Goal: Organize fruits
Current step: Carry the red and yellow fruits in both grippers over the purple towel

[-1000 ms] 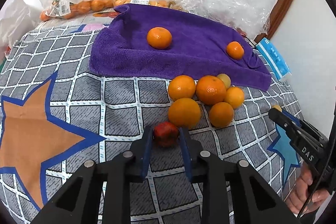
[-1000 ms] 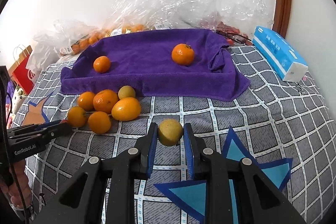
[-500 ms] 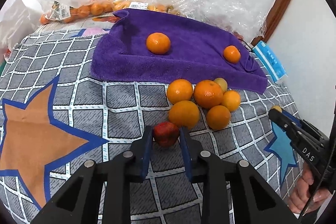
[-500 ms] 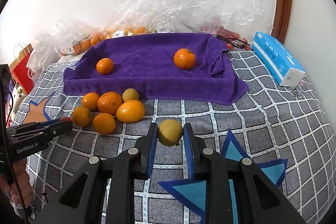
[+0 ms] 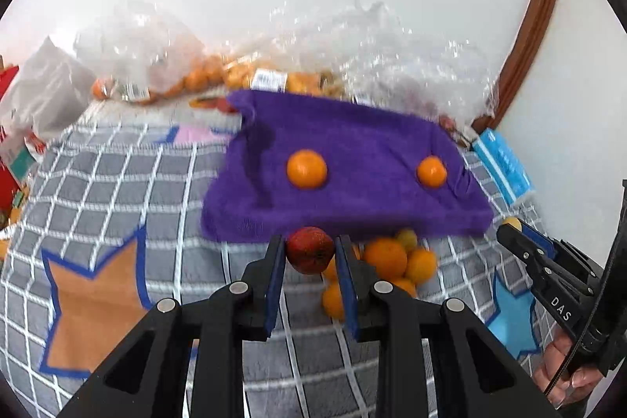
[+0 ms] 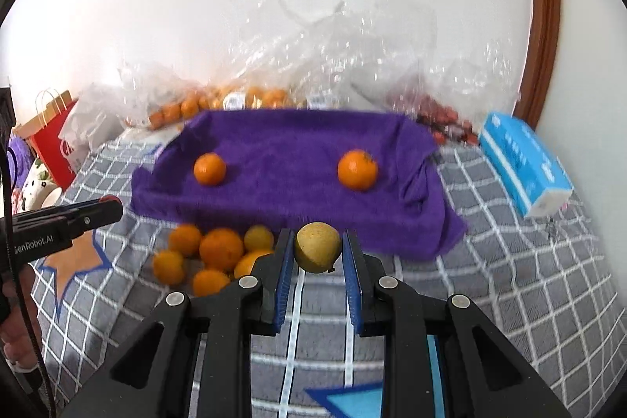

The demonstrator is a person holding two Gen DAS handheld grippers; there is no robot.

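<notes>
My left gripper (image 5: 309,251) is shut on a small red fruit (image 5: 310,249), held above the checked cloth. My right gripper (image 6: 317,251) is shut on a yellow-green fruit (image 6: 317,246), also lifted. The purple towel (image 5: 352,159) lies beyond both, with two oranges on it (image 5: 306,168) (image 5: 431,171); the right wrist view shows the same two oranges (image 6: 210,169) (image 6: 357,170) on the towel (image 6: 282,151). A cluster of oranges (image 6: 219,249) sits on the cloth in front of the towel, partly hidden behind my fingers in the left wrist view (image 5: 386,257).
Clear plastic bags with more oranges (image 6: 219,102) line the wall behind the towel. A blue tissue pack (image 6: 523,163) lies at the right. A red paper bag (image 6: 51,140) stands at the left. The other gripper shows at each view's edge (image 5: 548,273) (image 6: 62,218).
Both grippers have risen with their fruits off the cloth and tilted up, so the towel and the orange cluster sit lower and nearer my fingertips in both views.
</notes>
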